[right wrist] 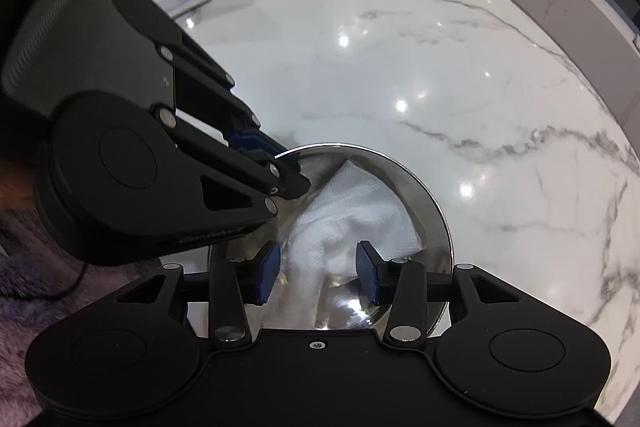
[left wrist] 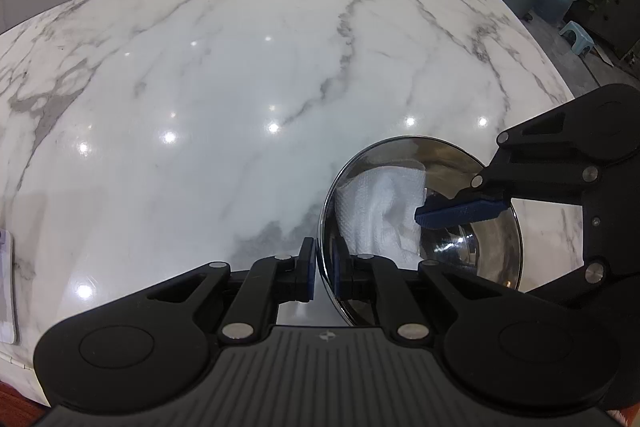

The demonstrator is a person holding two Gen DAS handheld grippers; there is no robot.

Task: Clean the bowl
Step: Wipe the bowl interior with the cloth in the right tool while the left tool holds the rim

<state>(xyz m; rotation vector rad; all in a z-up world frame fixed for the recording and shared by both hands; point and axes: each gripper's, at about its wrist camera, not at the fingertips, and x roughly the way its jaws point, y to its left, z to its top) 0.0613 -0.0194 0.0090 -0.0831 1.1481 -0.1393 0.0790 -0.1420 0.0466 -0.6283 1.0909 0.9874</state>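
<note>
On the marble counter [left wrist: 224,75] stood the steel bowl [left wrist: 496,259], its near rim pinched between the closed left gripper [left wrist: 323,269]. The right gripper [right wrist: 316,273] pointed steeply down into the bowl, jaws apart over the crumpled white cloth [right wrist: 352,219], not pressing it.

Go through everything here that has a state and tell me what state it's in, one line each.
steel bowl: upright on the marble counter, rim pinched by the left tongs.
white cloth: crumpled, lying inside the bowl, not gripped.
left tongs: shut on the bowl's rim, one pad inside, one outside.
right tongs: open above the bowl, the cloth between the pads but not pressed.
</note>
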